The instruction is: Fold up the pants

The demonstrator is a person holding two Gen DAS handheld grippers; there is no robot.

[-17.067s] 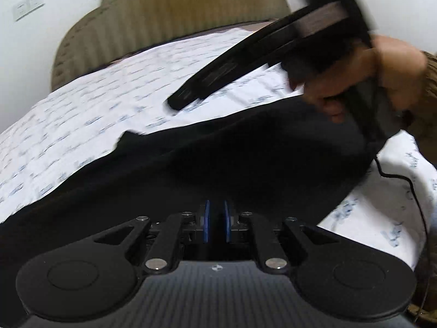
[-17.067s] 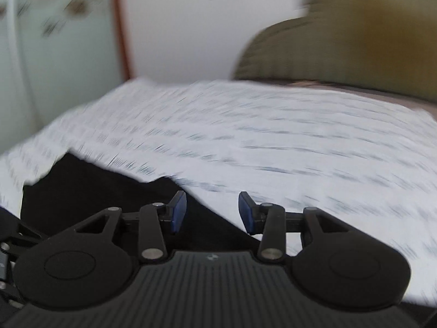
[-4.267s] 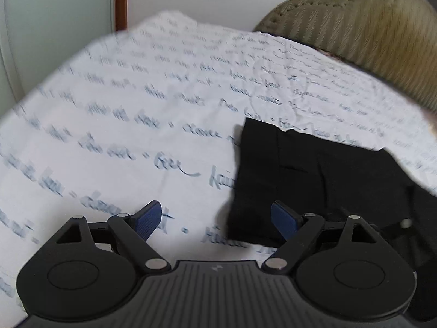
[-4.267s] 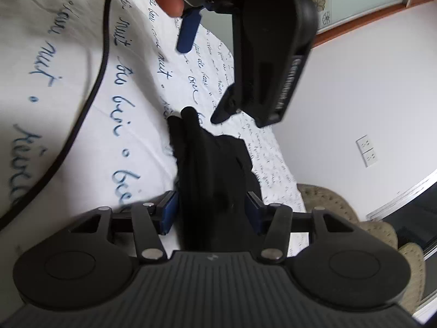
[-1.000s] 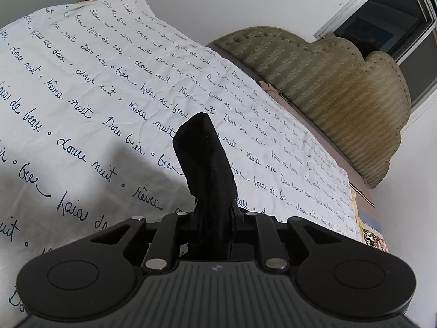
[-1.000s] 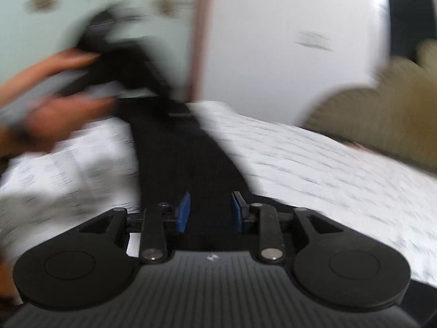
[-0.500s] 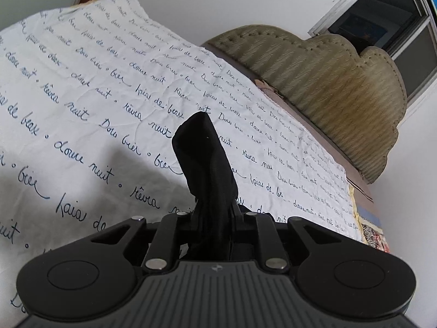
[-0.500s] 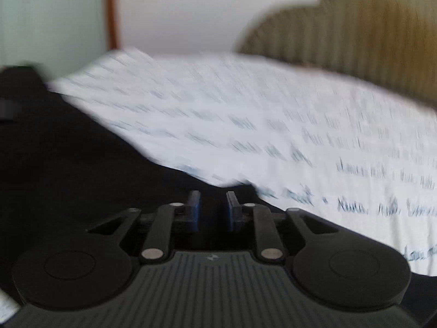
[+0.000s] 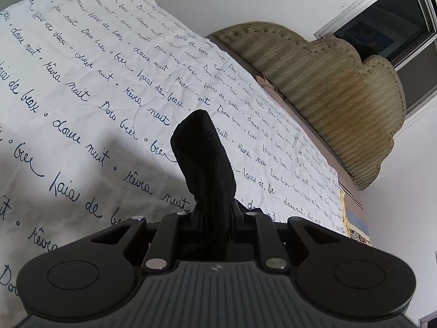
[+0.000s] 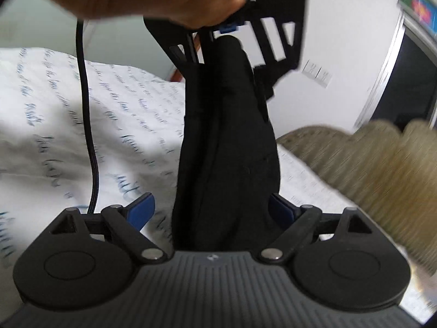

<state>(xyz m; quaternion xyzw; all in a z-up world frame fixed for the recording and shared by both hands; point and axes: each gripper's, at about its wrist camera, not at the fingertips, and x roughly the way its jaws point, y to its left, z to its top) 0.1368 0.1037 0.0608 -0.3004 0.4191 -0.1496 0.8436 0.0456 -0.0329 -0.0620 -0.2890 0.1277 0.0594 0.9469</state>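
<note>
Evidently the left gripper [image 9: 211, 216] clamps the black pants [image 9: 204, 161] above the bed [image 9: 82, 87], letting them hang between the right gripper's [image 10: 211, 209] opening fingers for a regrasp.

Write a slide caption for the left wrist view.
Left gripper shut on bunched black pants above the script-printed bedsheet.

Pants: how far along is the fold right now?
Done: the pants are gathered into a narrow bundle, off the bedsheet. In hand: the left hand-held gripper is clamped on one end, which pokes up past its jaws. The right hand-held gripper is opening its jaws around the hanging fabric, pads not pressing it. Left: lay the bundle on the bed and release; its neatness cannot be judged here.
</note>
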